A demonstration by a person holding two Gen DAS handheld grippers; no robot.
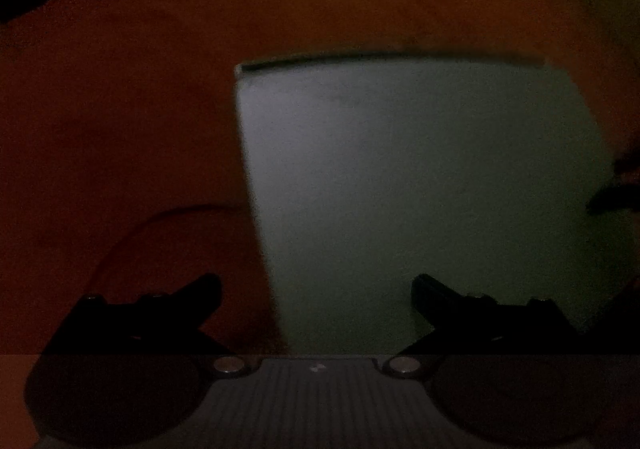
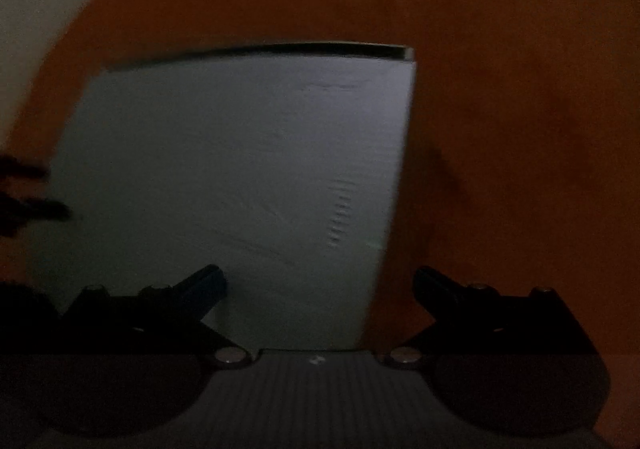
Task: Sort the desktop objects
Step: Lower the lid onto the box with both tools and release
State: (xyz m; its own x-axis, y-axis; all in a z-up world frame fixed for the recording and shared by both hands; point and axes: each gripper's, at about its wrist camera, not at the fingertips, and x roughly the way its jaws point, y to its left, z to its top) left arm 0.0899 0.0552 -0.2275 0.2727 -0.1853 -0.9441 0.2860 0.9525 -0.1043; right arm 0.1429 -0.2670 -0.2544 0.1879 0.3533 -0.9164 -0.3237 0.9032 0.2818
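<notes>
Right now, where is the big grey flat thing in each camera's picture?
Left wrist view: the grey flat thing fills the middle and right, its left edge running between the open gripper's fingers.
Right wrist view: it fills the middle and left, its right edge running between the open fingers.
Shared landmark: the dark strip along its far edge, with the orange tabletop around it.

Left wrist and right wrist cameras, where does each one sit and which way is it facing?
Left wrist: on the left gripper, facing forward over the gray sheet's left edge; both fingers show, open.
Right wrist: on the right gripper, facing the sheet's right edge; fingers open.
Shared: the sheet on the orange table.
</notes>
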